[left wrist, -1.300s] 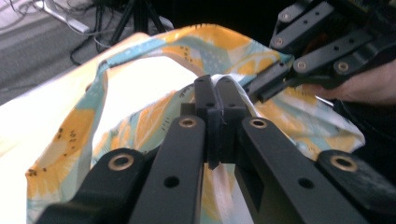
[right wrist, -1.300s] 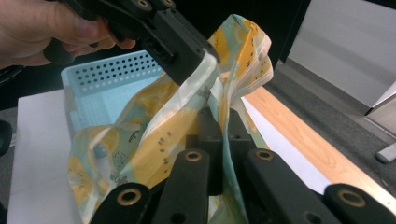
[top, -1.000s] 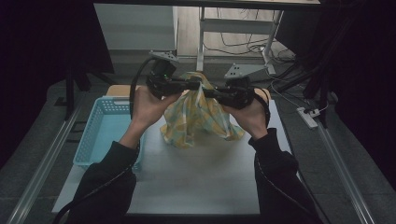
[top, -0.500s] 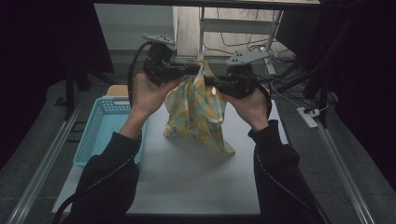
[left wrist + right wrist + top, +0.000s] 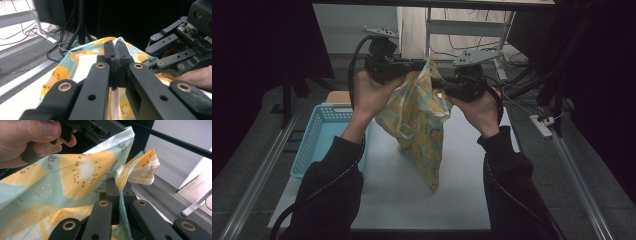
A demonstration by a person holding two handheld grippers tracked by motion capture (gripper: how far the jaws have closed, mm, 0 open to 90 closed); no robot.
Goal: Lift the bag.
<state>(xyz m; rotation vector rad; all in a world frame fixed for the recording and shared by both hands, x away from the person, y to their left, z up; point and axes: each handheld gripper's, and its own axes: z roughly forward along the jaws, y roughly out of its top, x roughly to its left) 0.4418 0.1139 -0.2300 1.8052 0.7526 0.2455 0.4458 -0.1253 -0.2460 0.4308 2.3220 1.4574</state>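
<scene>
A cloth printed with yellow and orange fruit slices on pale teal hangs above the white table. Both grippers hold it up by its top edge. My left gripper is shut on one corner and my right gripper is shut on the edge close beside it. In the left gripper view the jaws pinch the cloth, with the right gripper just beyond. The right gripper view has its jaws clamped on a fold of the cloth, under the left hand.
A light blue plastic basket stands on the table's left side, beside the left forearm. Metal rails run along both sides of the table. Cables, a power strip and desk legs lie beyond the far edge.
Both hands have risen with the cloth. It was bunched low between the grippers and now hangs down long, with its lower end near the table.
</scene>
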